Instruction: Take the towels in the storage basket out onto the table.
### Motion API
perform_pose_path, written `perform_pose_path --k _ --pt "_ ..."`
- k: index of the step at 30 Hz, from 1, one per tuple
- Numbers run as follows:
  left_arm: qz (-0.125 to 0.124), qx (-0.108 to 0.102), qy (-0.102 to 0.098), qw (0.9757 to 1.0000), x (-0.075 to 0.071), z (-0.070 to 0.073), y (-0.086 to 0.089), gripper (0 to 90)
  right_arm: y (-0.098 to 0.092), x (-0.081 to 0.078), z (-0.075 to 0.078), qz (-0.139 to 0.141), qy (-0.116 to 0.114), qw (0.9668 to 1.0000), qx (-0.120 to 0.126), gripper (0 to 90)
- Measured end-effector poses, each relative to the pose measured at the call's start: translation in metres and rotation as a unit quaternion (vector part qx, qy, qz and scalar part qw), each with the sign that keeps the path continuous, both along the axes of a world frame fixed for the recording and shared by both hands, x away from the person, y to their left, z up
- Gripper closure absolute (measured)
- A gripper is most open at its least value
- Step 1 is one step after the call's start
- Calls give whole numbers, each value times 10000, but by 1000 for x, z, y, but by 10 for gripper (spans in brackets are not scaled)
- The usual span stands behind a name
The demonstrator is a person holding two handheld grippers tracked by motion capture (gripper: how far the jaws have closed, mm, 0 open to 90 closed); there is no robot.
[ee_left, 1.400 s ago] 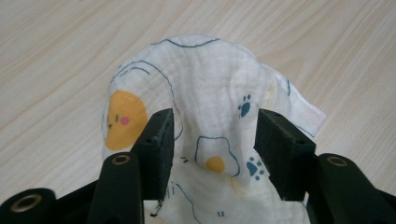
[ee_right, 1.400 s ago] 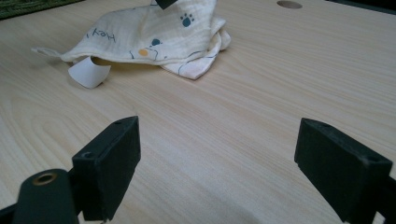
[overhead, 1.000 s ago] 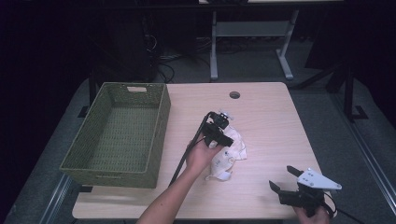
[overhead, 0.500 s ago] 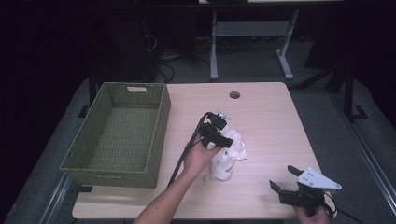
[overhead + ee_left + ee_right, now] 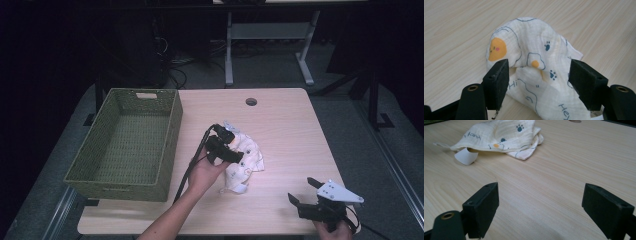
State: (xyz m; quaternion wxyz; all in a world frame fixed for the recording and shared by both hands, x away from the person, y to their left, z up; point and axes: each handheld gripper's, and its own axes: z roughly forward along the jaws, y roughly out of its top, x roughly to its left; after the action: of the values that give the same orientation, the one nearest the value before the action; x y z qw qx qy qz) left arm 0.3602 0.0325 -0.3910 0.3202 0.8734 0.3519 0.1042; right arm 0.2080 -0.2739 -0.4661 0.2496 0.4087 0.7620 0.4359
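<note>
A crumpled white cloth printed with fried eggs and paw prints lies at the middle of the wooden table. My left gripper hovers at its left side. In the left gripper view the cloth humps up between the jaws of the left gripper. Those jaws have just been opening and the pads stand off the fabric. My right gripper rests open near the table's front right edge. The right gripper view looks across bare wood from the right gripper to the cloth, with nothing between the jaws.
A green woven basket, nothing in it, stands on the left part of the table. A round cable hole is at the far edge. A white label curls out from under the cloth's near corner.
My left gripper has drawn back a little toward the person and the left, leaving more of the cloth's far side uncovered. The right gripper has not moved.
</note>
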Motion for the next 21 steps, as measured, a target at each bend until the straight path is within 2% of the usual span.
perform_pose_path --k 7,12,21 --pt "10 -131 -14 9999 -6 -1 10 299 -1 0 -1 -47 14 10000 -1 137" --pt "-14 -104 -29 9999 -10 -4 14 285 0 1 -2 -49 21 10000 -30 137" --pt "-53 -187 -78 9998 -20 -8 18 275 -1 1 -2 -87 26 10000 -28 137"
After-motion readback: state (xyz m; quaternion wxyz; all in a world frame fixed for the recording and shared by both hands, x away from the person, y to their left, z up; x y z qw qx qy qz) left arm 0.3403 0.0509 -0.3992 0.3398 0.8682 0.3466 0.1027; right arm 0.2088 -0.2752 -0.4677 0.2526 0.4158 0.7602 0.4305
